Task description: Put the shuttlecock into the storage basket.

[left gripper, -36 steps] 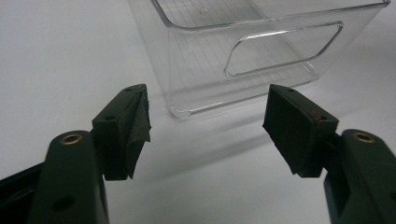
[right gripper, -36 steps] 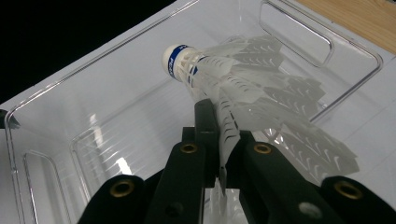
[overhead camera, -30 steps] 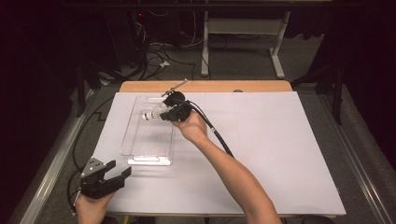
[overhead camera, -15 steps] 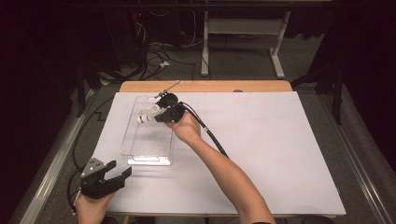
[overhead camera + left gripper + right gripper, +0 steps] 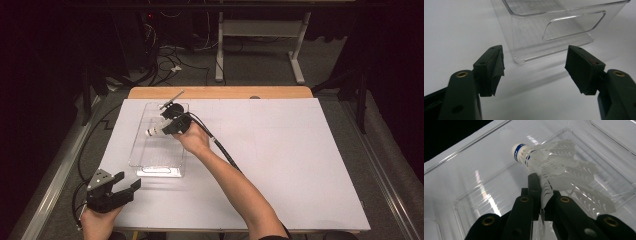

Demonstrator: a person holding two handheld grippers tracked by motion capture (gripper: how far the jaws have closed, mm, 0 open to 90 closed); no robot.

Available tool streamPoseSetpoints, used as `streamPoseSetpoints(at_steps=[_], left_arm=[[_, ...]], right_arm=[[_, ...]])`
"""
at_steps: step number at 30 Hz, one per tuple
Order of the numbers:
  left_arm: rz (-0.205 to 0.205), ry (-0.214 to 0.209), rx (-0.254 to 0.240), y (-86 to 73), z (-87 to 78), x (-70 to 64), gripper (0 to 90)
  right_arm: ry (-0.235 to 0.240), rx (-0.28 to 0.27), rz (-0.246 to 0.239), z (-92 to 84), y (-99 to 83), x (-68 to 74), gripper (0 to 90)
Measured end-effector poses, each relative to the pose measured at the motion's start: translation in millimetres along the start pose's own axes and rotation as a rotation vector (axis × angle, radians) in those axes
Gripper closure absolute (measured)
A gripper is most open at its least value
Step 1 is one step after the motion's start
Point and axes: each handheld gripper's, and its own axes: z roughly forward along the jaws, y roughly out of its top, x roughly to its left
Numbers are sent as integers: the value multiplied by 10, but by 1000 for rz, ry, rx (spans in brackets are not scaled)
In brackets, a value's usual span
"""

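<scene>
High view: nearest me, my left gripper [image 5: 121, 189] rests at the table's [image 5: 300, 165] near edge, jaws spread wide and empty, facing the clear bin [image 5: 141, 159]. Farther out, my right gripper [image 5: 167, 128] pinches the shuttlecock [image 5: 554, 167] by its feathers, just above the bin's floor. I judge the carry nearly done; lowering and releasing remain.
</scene>
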Motion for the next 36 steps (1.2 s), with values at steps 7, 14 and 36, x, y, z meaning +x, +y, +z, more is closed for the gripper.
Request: streamPoseSetpoints(at_steps=[7,14,36], left_arm=[[0,1,0,1,-3,2,322],[1,3,2,2,-5,5,321],[-1,0,-1,0,-2,1,321]], right_arm=[[-5,19,-1,50,-8,-13,881],[-10,19,-1,73,-1,-26,875],[21,53,-2,142,-7,-22,771]])
